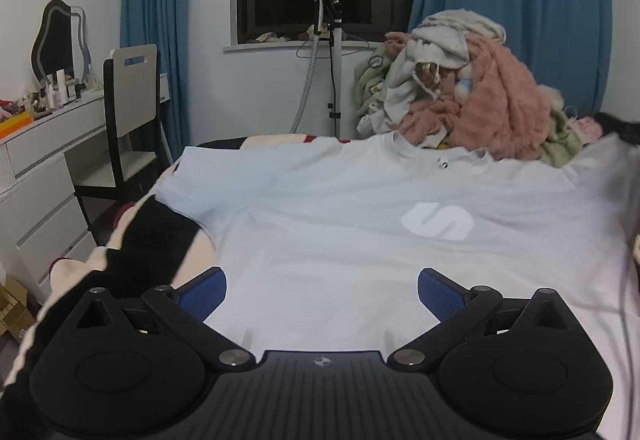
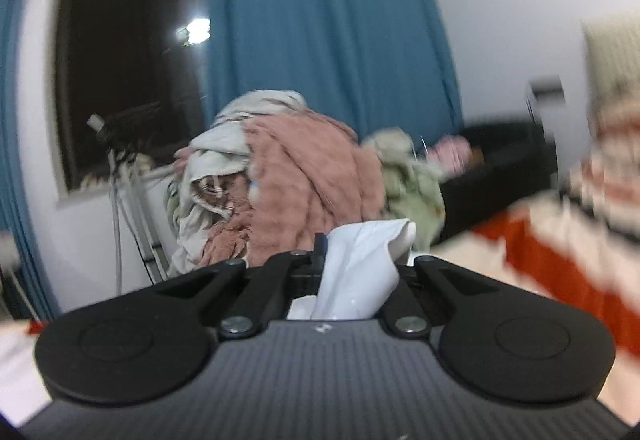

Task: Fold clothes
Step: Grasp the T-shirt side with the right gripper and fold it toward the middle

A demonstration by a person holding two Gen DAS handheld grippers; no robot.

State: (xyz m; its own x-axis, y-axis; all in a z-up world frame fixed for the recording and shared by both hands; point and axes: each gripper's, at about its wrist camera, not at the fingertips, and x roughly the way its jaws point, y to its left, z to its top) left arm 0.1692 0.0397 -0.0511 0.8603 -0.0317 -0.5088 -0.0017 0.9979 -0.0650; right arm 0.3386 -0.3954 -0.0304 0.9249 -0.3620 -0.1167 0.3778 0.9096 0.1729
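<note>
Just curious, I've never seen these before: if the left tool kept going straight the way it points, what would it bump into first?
Probably the pale T-shirt spread on the bed; the open left tool hovers low over it, though depth is unclear.

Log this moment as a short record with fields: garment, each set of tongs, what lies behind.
garment: pale T-shirt spread flat on the bed, white S logo facing up, collar toward the window
left tongs: open, blue pads apart, above the shirt's lower part, holding nothing
right tongs: shut on a bunch of white fabric; which part of the shirt cannot be told
behind: heap of unfolded clothes with a pink fuzzy piece on top
backdrop: blue curtains, dark window
</note>
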